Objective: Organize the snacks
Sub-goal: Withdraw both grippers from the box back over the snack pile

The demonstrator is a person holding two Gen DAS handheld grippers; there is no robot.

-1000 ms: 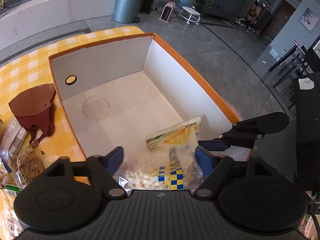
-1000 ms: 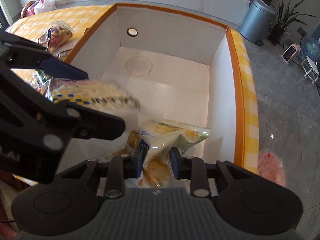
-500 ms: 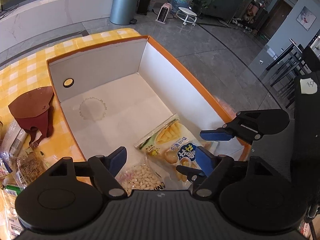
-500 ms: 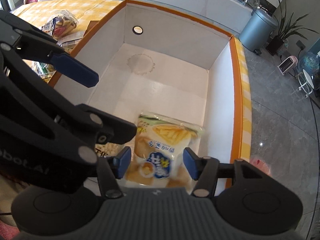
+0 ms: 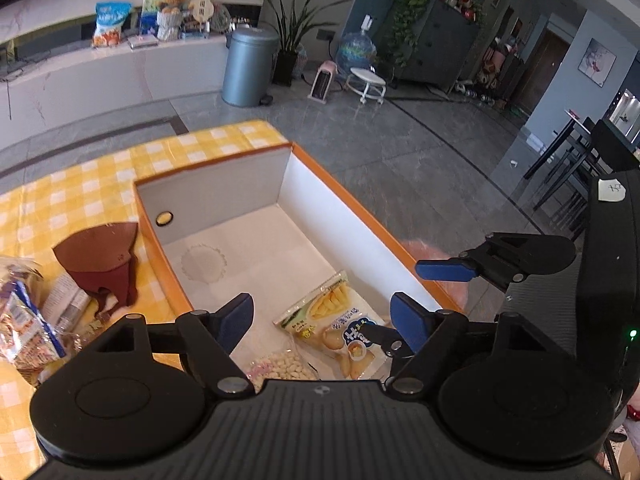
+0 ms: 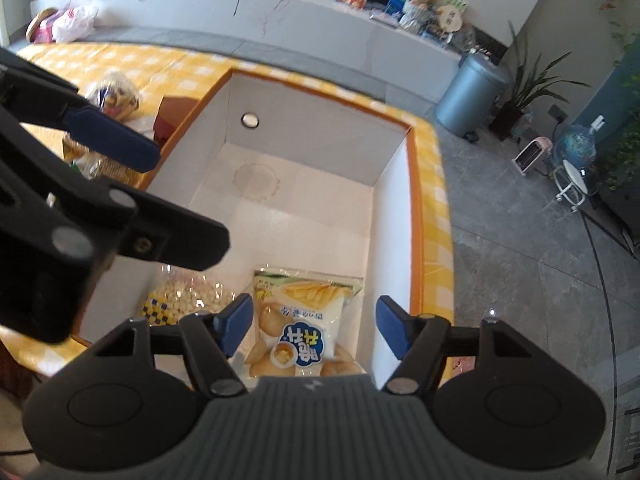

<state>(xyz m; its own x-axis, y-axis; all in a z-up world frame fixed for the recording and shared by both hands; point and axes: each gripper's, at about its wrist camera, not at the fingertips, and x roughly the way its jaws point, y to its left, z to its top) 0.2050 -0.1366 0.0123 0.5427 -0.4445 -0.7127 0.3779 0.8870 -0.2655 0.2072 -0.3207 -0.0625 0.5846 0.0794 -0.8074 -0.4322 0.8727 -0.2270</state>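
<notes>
A white box with an orange rim (image 5: 348, 196) (image 6: 416, 208) sits on the yellow checked table. On its floor, at the near end, lie a white-and-green puff snack bag (image 5: 340, 324) (image 6: 304, 312) and, to its left, a clear bag of pale nuts (image 5: 280, 364) (image 6: 188, 296). My left gripper (image 5: 322, 316) hangs open above both bags, touching neither. Above the puff bag, my right gripper (image 6: 314, 318) has its jaws opening; the bag lies below them and the pads do not press it. The two grippers stand side by side over the box.
Left of the box lie a brown leather pouch (image 5: 100, 256) and several wrapped snacks (image 5: 24, 320) (image 6: 114, 94) on the tablecloth. The box's right wall runs close to the table edge, with grey floor beyond. A grey bin (image 5: 250, 66) stands far off.
The right gripper let go of the puff bag, which now lies flat in the box. The left gripper dropped the nut bag. Both grippers rose and drew back.
</notes>
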